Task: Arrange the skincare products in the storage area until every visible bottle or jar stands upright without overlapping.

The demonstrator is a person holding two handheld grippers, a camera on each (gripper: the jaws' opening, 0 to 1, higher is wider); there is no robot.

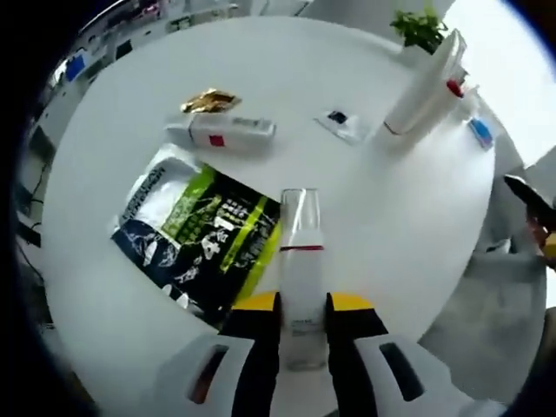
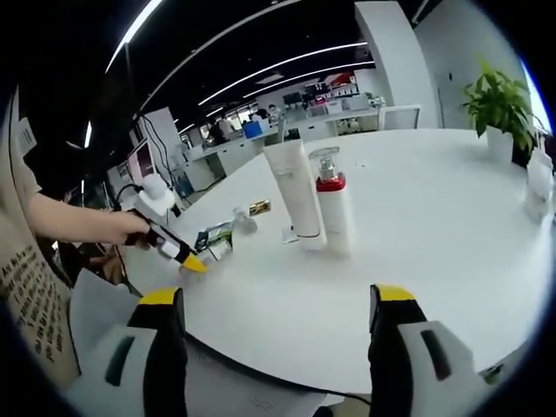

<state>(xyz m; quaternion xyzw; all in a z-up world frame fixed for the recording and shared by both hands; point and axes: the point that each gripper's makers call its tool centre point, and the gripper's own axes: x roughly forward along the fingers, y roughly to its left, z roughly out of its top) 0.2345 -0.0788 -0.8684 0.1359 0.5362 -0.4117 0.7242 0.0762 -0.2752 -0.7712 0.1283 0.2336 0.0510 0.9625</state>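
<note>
My left gripper (image 1: 302, 304) is shut on a slim white bottle (image 1: 301, 261) with a clear cap and a red ring, which points away along the jaws toward a green, black and white pouch (image 1: 201, 230). Beyond the pouch a white tube (image 1: 221, 132) lies flat. A tall white tube (image 1: 426, 82) and a red-collared bottle (image 1: 455, 88) stand upright at the far right. In the right gripper view the same tall tube (image 2: 295, 195) and red-collared bottle (image 2: 334, 213) stand side by side ahead. My right gripper (image 2: 276, 295) is open and holds nothing. A hand holds the left gripper (image 2: 193, 263) at the left.
A gold wrapper (image 1: 209, 101) and a small sachet (image 1: 340, 120) lie on the round white table (image 1: 391, 208). A potted plant (image 2: 499, 104) stands at its far edge. A person's arm (image 2: 78, 221) reaches in from the left. Office desks fill the background.
</note>
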